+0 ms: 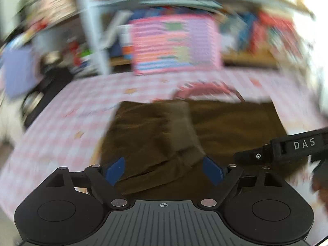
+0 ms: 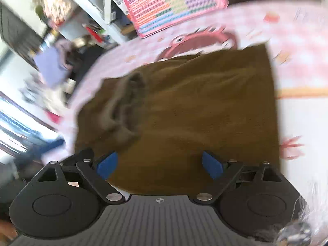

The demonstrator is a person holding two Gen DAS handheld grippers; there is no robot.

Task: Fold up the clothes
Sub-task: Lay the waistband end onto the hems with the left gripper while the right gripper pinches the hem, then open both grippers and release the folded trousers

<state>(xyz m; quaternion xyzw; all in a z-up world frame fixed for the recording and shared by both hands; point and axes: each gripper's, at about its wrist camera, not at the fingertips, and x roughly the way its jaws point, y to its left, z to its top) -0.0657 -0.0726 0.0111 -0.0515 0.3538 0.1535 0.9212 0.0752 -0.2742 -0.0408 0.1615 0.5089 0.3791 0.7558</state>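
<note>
Roughly flat brown garment [image 2: 194, 106], long axis sideways, both grippers agape

Motion blur smears the shelf clutter [image 1: 61, 16] and the pink chart [image 1: 176, 45] beyond reading. The brown garment [image 2: 194, 106] covers most of a red ring shape [image 2: 196, 41], and its near edge hides behind the right gripper [image 2: 160, 165].

Left gripper [image 1: 163, 170] fingers spread wide, right gripper [image 2: 160, 165] fingers likewise apart, neither gripping anything
</note>
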